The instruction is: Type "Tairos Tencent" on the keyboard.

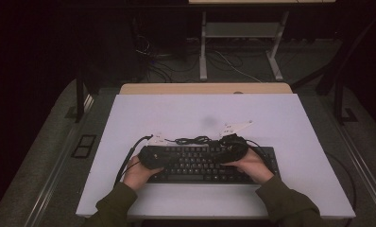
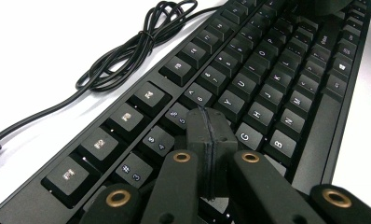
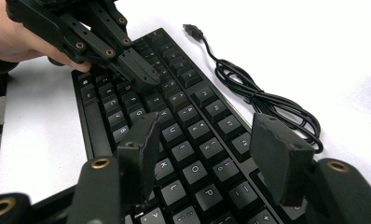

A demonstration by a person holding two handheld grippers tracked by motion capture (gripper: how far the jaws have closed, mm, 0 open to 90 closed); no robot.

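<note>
Sleeves (image 1: 115, 205) are coming in from the bottom edge of the high view, both hands resting on the keyboard (image 1: 195, 165) near the white mat's (image 1: 176, 113) front edge. The left gripper (image 1: 150, 156) and right gripper (image 1: 233, 147) are blurring into the dark keys, so their jaws are hard to read there. Wide bare mat is lying beyond the coiled cable (image 1: 191, 140).

Left gripper view: the left gripper (image 2: 208, 135) is pressing its jaws together, tips sitting on the keys beside G, with nothing between them. Key legends are showing clearly; the keyboard's (image 2: 267, 84) far end is running out of frame, and the cable (image 2: 127, 51) is coiling on the mat beside the function row.

Right gripper view: the right gripper (image 3: 207, 144) is holding its jaws spread above the keyboard (image 3: 183, 140), pinching nothing. Farther off, the left gripper (image 3: 144, 74) is touching the keys, jaws together. The cable's plug (image 3: 193, 30) is lying free on the mat.
</note>
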